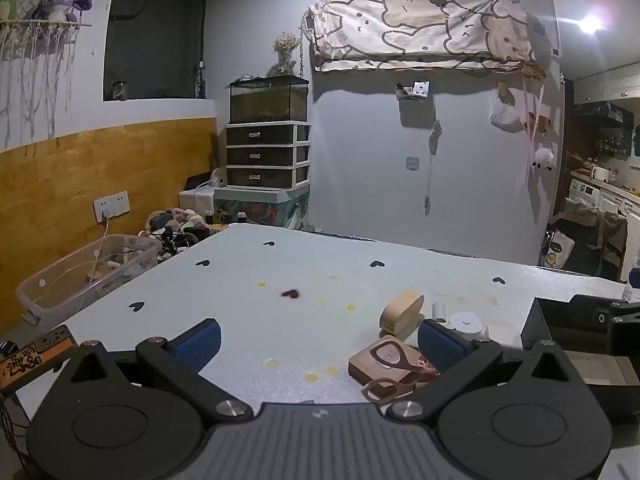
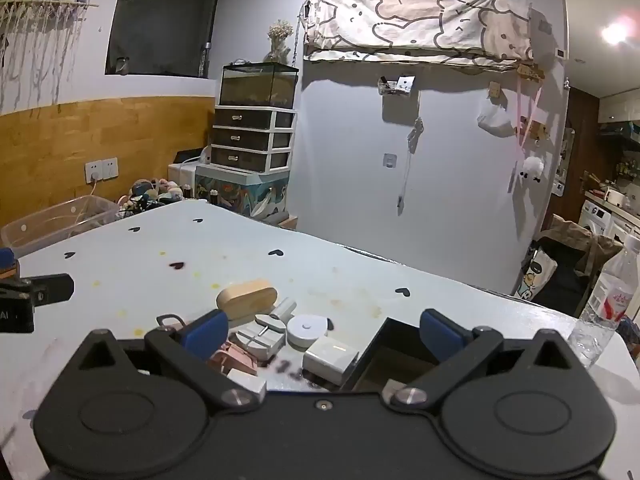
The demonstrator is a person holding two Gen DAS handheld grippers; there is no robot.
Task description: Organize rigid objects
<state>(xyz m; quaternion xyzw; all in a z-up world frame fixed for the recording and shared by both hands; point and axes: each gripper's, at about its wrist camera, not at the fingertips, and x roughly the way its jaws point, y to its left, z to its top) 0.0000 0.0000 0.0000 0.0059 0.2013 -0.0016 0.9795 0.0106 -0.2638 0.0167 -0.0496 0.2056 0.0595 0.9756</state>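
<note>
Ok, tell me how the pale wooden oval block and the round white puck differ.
The wooden oval block is tan and elongated; the white puck is white and circular. The block stands taller and sits farther back on the table; the puck lies flat and nearer the black box. Both rest untouched.

one wooden block, one black box, one bottle

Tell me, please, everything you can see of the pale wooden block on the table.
The wooden block is a pale, unpainted oblong with rounded ends and a flat top, and its grain looks smooth. It sits on the white table, which has a heart pattern, at the far edge of the cluster of small things. A small white cylinder lies close beside it; whether they touch is unclear. Neither tool touches it.
</note>
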